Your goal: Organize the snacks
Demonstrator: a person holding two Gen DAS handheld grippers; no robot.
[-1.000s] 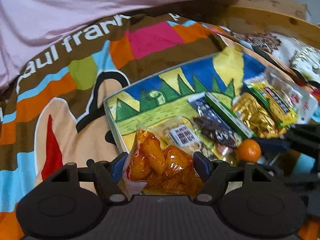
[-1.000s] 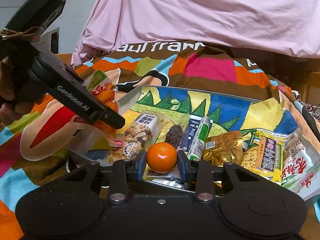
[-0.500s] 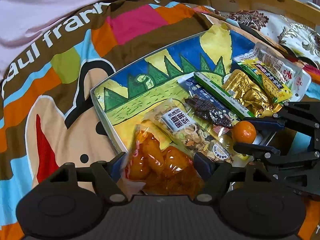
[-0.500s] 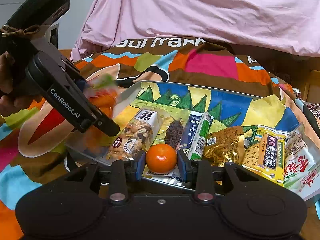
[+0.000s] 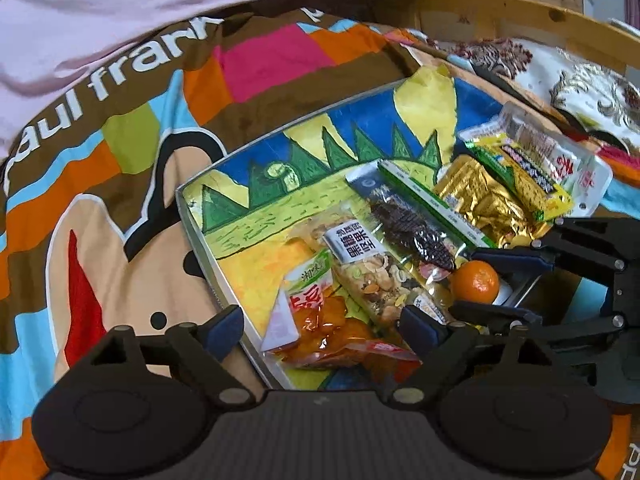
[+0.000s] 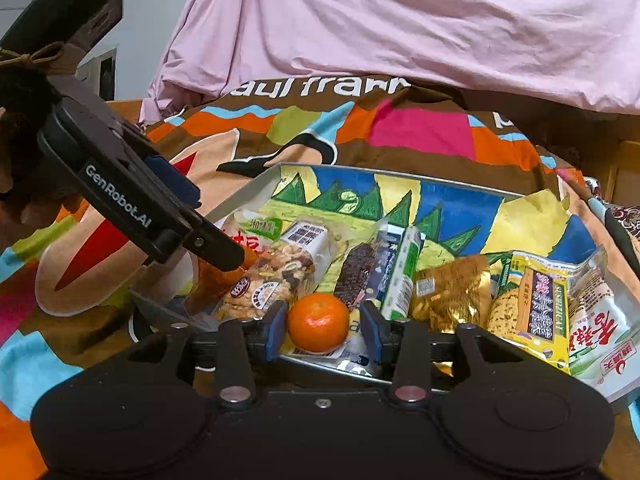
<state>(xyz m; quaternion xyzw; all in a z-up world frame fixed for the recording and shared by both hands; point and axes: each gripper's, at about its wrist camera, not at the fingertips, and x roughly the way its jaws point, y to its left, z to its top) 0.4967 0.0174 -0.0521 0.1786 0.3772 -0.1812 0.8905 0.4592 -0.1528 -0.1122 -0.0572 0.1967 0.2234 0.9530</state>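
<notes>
A: Entry. Left tongs stand open, their blue pads on either side of the orange snack bag and clear of it. The bag lies at the near left end of the painted tray, touching the nut mix packet.

B: Right side?

A: Right tongs are spread around the mandarin at the tray's near edge. One pad sits close, the other shows a gap, so I read them as open, not gripping.

B: Step in hand?

A: My judgement: the orange bag is placed and released; the mandarin is the item being dealt with. Beyond it, in a row across the tray, lie the dark date bar, the green-and-white stick, the gold packet and the yellow cracker pack.

B: Next move calls for?

A: Probably backing the left tongs off without dragging the bag. The mandarin is round and may roll; it needs either a centred squeeze or a clean withdrawal.
</notes>
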